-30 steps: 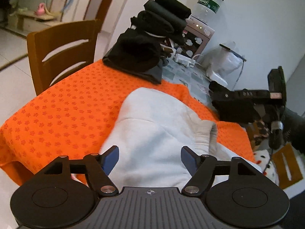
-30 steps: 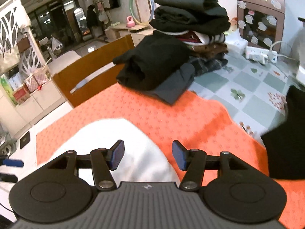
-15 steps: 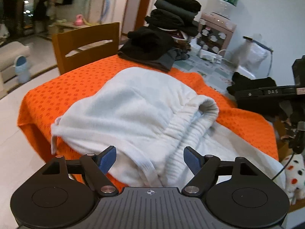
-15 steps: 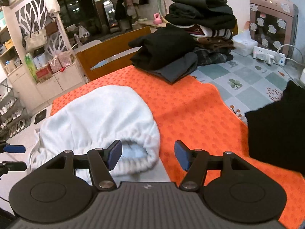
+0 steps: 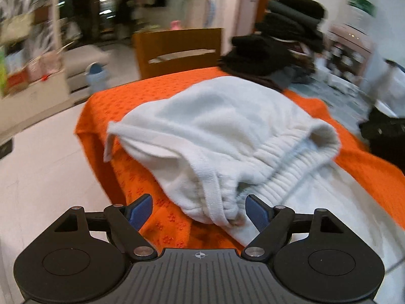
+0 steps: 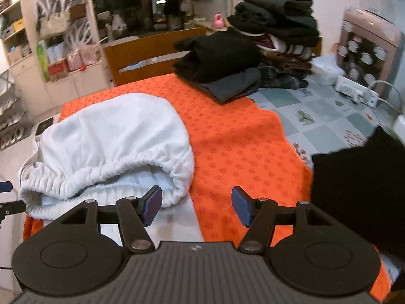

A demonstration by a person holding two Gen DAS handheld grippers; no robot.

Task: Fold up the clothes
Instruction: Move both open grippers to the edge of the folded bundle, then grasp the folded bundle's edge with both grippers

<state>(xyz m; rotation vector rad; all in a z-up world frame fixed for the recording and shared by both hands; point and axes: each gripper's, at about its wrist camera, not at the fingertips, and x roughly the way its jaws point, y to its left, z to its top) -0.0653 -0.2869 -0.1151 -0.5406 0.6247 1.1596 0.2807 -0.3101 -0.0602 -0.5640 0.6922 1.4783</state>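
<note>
The white garment point(image 5: 227, 126) lies bunched on the orange cloth point(image 6: 235, 147) that covers the near part of the tabletop point(image 6: 326, 116), with its ribbed elastic opening turned toward the near edge. In the left wrist view the left tongs point(image 5: 200, 210) stand spread; the rumpled near edge of the garment sits between the blue pads point(image 5: 141, 209), closer to the right pad — no pad presses on it. In the right wrist view the right tongs point(image 6: 197, 205) are likewise spread, pinching nothing. Their left pad is just beside the garment's gathered hem; whether it touches cannot be told. Bare orange cloth shows between the pads.

At the far side, a stack of folded dark clothes point(image 6: 276, 12) stands behind a lower dark folded pile point(image 6: 222, 60). A wooden chair point(image 6: 149, 58) stands at the far left edge. Another black fabric item point(image 6: 359, 190) lies at the near right.
</note>
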